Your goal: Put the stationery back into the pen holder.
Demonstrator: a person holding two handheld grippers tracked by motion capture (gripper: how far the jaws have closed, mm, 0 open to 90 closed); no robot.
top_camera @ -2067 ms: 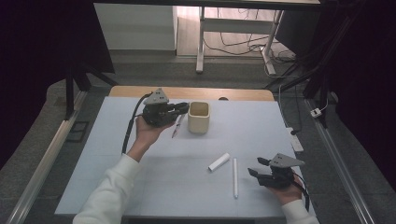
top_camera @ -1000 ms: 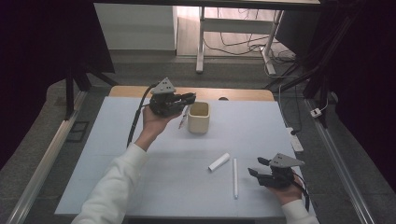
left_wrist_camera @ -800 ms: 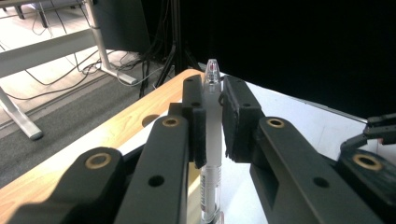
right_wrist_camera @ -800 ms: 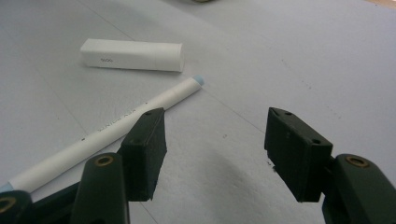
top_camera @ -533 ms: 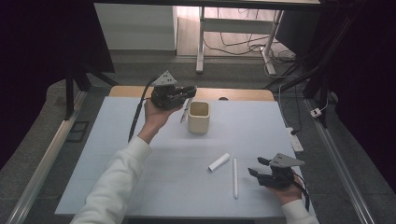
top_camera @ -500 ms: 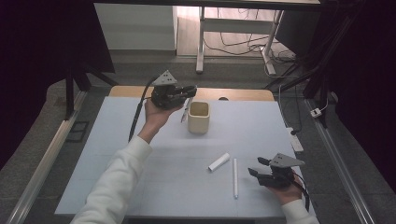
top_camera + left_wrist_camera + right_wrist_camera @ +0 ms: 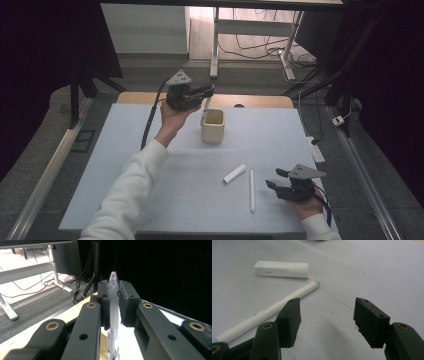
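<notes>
The left gripper (image 7: 206,93) clenches a slim pen (image 7: 113,302), clear-tipped with a frosted white barrel, held above the counter (image 7: 150,165) just beside the beige cup (image 7: 213,126); the right gripper (image 7: 274,179) rests released, jaws apart.

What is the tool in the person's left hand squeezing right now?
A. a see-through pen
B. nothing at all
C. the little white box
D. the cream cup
A. The left gripper view shows the left tool shut on a clear pen, its tip poking up between the pads, while the cream cup and the white box sit on the table.
</notes>
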